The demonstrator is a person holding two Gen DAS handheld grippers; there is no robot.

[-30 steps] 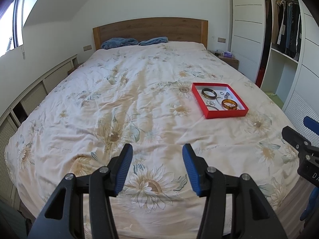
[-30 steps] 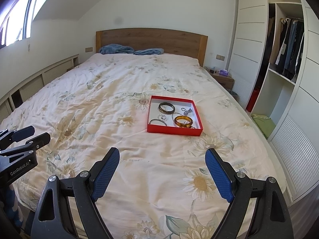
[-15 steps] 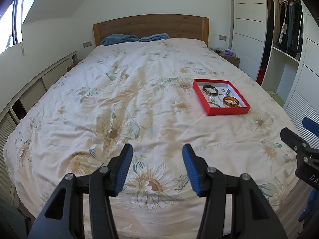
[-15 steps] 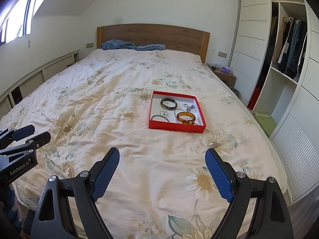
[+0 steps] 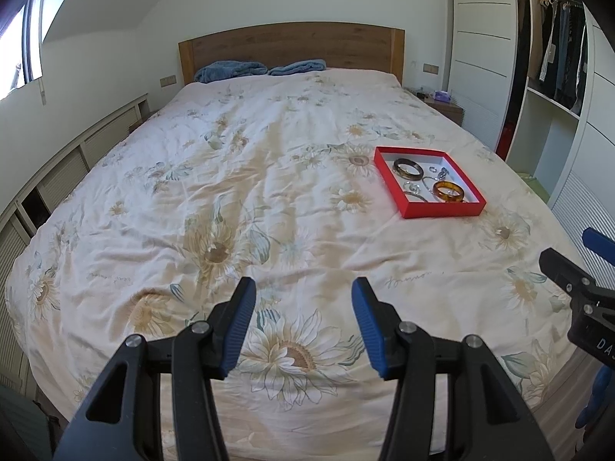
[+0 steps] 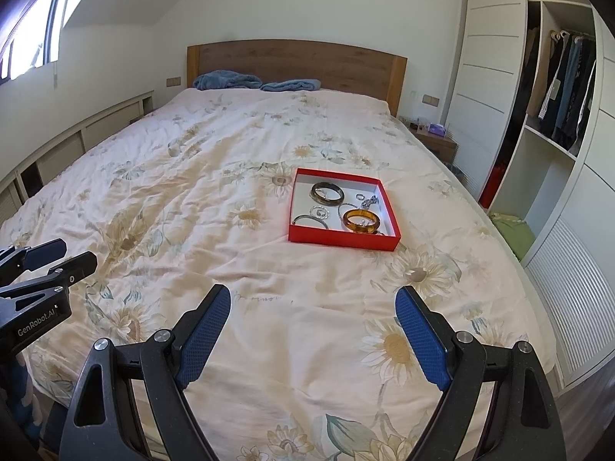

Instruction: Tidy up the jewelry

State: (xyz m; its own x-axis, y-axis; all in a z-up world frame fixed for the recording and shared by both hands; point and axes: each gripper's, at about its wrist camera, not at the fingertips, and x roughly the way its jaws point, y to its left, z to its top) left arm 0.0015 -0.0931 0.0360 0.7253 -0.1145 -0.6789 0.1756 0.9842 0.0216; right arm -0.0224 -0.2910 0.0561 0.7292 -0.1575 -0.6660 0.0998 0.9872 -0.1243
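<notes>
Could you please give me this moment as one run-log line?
phase: approach | left gripper: open, empty | right gripper: open, empty | red tray: on bed, holds amber bangle, dark bangle | contact: none

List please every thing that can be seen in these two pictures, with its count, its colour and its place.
tray: one, red with white inside, on the bed's right half
bangles: two, one dark at the tray's far side, one amber at its near side
small silver pieces: several, too small to count, between and beside the bangles
bed cover: one, cream with sunflower print, over the whole bed
headboard: one, brown wood, at the far wall
folded blankets: two, blue, by the headboard
bedside table: one, brown, right of the bed
wardrobe: one, white, dark clothes hanging, at the right wall
left claw: one, black with blue pads, open, empty
right claw: one, same colours, open wider, empty
</notes>
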